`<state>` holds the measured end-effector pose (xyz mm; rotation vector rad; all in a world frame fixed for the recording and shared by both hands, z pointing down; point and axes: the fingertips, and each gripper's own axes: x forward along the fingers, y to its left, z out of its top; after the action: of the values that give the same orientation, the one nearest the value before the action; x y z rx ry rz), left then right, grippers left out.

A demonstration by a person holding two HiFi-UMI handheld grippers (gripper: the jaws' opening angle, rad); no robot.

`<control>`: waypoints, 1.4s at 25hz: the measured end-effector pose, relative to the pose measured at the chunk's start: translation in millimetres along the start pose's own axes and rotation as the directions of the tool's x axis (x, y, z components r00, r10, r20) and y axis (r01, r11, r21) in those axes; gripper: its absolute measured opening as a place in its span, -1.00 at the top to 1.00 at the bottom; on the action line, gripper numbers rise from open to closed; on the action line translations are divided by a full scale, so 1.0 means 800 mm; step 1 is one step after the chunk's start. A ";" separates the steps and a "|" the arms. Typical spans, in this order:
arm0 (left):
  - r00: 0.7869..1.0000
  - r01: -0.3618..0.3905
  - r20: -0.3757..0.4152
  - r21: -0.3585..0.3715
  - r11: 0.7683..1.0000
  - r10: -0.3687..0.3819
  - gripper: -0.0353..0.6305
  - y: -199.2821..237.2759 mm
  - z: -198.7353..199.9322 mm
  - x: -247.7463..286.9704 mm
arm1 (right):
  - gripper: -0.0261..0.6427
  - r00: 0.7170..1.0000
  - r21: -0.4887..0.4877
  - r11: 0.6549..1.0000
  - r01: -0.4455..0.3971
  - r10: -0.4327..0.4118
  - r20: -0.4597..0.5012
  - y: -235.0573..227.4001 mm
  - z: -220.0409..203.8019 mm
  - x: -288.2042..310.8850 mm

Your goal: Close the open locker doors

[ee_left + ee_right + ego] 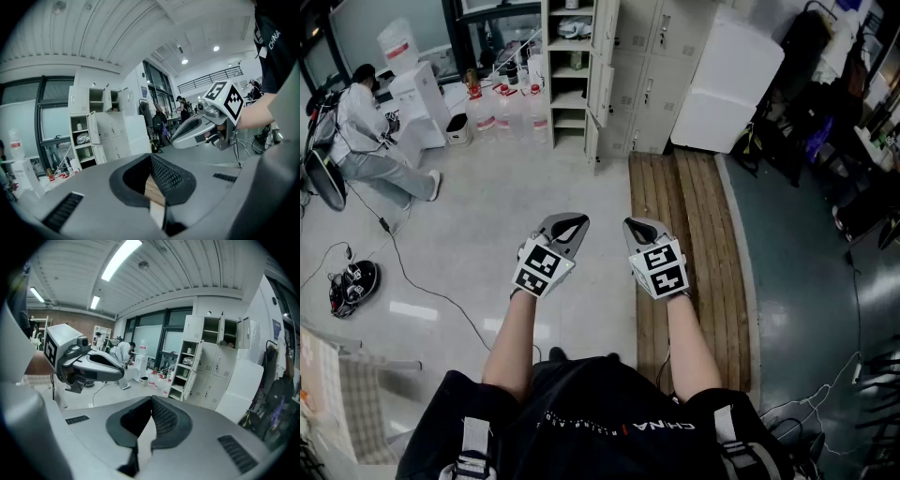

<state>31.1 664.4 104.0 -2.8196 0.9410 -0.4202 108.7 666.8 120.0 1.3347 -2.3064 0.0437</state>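
A bank of pale grey lockers (649, 66) stands at the far side of the room, several paces ahead of me. Its left column is open, showing shelves (568, 70), and its doors (600, 89) hang open towards me. In the left gripper view the lockers (110, 129) show an open door (93, 127); in the right gripper view more doors (196, 356) stand open. My left gripper (566, 225) and right gripper (639, 228) are held side by side in mid-air, far from the lockers. Both are shut with nothing between the jaws.
A large white box (727, 84) leans against the lockers' right side. Wooden planks (686, 234) lie on the floor ahead to the right. A person (361, 141) sits at the far left beside white equipment, with clear jugs (502, 108) and floor cables (412, 272) nearby. Clutter lines the right wall.
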 end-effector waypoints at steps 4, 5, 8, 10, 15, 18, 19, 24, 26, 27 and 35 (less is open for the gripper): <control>1.000 0.015 -0.005 0.005 1.000 -0.015 0.83 -0.002 0.000 -0.003 | 0.83 1.000 0.004 1.000 0.001 -0.001 0.001 0.007 0.006 0.002; 1.000 0.016 -0.005 0.004 1.000 -0.016 0.83 -0.002 0.000 -0.003 | 0.83 1.000 0.007 1.000 -0.001 0.001 0.002 0.008 0.007 0.003; 1.000 0.013 0.000 -0.007 1.000 -0.013 0.83 0.002 -0.002 -0.004 | 0.83 1.000 0.013 1.000 -0.006 0.006 0.001 0.009 0.008 0.008; 1.000 0.011 0.006 -0.020 1.000 -0.010 0.83 0.003 -0.004 -0.005 | 0.83 1.000 0.012 1.000 -0.008 0.008 0.001 0.011 0.008 0.009; 1.000 0.010 0.005 -0.038 0.999 -0.010 0.83 0.000 -0.008 -0.005 | 0.83 0.999 0.031 0.998 -0.048 0.048 0.019 0.021 0.006 0.008; 1.000 0.020 0.001 -0.036 0.999 -0.020 0.83 -0.004 -0.009 -0.003 | 0.83 0.998 0.032 0.998 -0.060 0.059 0.022 0.024 0.003 0.008; 1.000 0.025 0.003 -0.034 0.999 -0.025 0.83 -0.006 -0.010 -0.002 | 0.83 0.998 0.030 0.998 -0.057 0.057 0.019 0.023 0.001 0.008; 0.999 0.044 0.004 -0.035 0.998 -0.044 0.83 -0.013 -0.011 0.000 | 0.83 0.999 0.038 0.998 -0.053 0.052 0.014 0.019 -0.002 0.008; 0.999 0.047 -0.001 -0.036 0.998 -0.047 0.83 -0.015 -0.013 -0.001 | 0.83 0.999 0.045 0.998 -0.052 0.052 0.013 0.017 -0.004 0.007; 0.999 0.048 -0.002 -0.036 0.998 -0.048 0.83 -0.015 -0.013 -0.001 | 0.83 0.999 0.048 0.997 -0.052 0.052 0.013 0.017 -0.005 0.007; 0.999 0.048 -0.014 -0.030 0.998 -0.049 0.83 -0.021 -0.015 0.001 | 0.83 0.998 0.063 0.996 -0.056 0.056 0.014 0.014 -0.012 0.005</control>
<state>37.7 676.9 119.5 -2.8749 0.8904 -0.4365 101.5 672.2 132.2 1.3045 -2.3707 0.1286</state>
